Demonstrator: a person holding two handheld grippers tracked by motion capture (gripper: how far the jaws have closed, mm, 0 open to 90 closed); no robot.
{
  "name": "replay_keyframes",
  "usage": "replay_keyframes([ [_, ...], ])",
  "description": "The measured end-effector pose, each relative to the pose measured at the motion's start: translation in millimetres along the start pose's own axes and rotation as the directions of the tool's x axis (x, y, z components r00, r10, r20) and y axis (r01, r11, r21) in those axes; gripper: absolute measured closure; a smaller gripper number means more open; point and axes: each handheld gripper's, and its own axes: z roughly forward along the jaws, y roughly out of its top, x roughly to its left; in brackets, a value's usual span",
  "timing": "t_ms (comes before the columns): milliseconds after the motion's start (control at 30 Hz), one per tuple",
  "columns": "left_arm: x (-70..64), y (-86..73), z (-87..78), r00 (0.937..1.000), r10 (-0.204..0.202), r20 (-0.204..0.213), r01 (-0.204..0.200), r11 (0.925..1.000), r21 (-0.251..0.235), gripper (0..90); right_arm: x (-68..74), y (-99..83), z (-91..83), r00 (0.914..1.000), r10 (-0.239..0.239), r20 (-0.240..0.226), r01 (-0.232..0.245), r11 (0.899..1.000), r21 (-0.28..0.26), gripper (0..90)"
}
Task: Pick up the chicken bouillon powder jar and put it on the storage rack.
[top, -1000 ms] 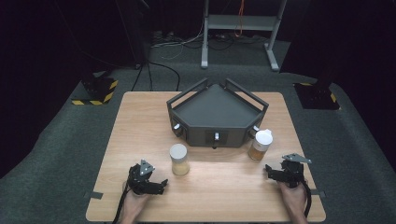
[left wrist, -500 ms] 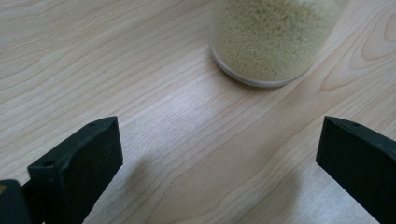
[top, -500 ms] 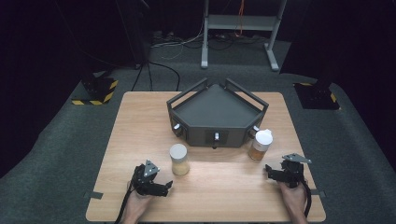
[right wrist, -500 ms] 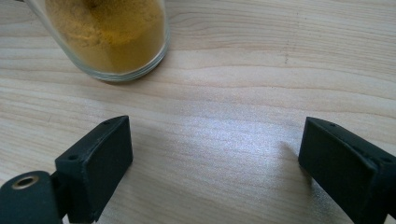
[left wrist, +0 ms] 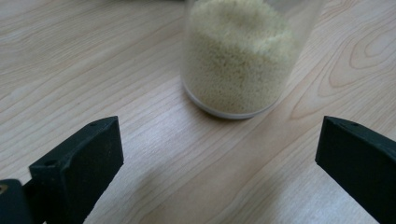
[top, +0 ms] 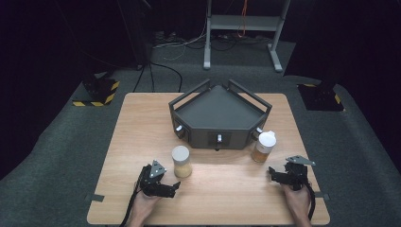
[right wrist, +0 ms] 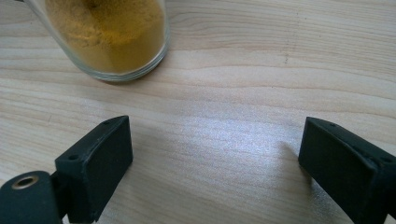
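A clear jar of pale grains with a white lid stands left of centre on the wooden table. A jar of orange-brown powder with a white cap stands at the right, beside the dark tray. My left gripper rests just below and left of the pale jar, open. In the left gripper view the pale jar stands a short way ahead of the wide-apart jaws of the left gripper. My right gripper lies open, below and right of the orange jar. The orange jar sits ahead and left of the right gripper.
A dark grey angular tray with raised rails and front knobs occupies the table's middle back. Bare wood runs along the front edge between my hands. Beyond the table are a metal stand, cables, and yellow-black striped bases.
My left gripper has shifted a little to the right, closer to the jar of pale grains. The right gripper and both jars have stayed put.
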Motion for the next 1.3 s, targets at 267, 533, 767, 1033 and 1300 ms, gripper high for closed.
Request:
replay_keyframes([
  [267, -1.8, 4.3, 6.2, 0.9997, -0.013, 0.022, 0.013, 0.9993, -0.034, 2.1, 0.0, 0.0, 0.0, 1.0000, 0.000, 0.000, 0.000, 1.000, 0.000, 9.4],
  [533, -2.2, 11.6, 10.0, 0.9994, -0.016, 0.030, 0.017, 0.9988, -0.046, 2.9, 0.0, -0.1, 0.0, 1.0000, 0.000, 0.000, 0.000, 1.000, 0.000, 9.4],
  [767, -2.5, 19.0, 13.1, 0.9991, -0.017, 0.039, 0.020, 0.9980, -0.060, 3.9, 0.0, 0.0, 0.0, 1.0000, 0.000, 0.000, 0.000, 1.000, 0.000, 9.4],
  [1033, -2.9, 28.4, 18.6, 0.9989, -0.017, 0.043, 0.020, 0.9976, -0.067, 5.5, 0.2, 0.0, 0.0, 1.0000, 0.000, 0.001, 0.000, 1.000, 0.000, 9.4],
  [1300, -1.1, 33.7, 19.2, 0.9988, -0.029, 0.039, 0.032, 0.9959, -0.084, 8.1, 0.4, 0.0, 0.1, 1.0000, 0.001, 0.001, -0.001, 1.000, 0.000, 9.4],
])
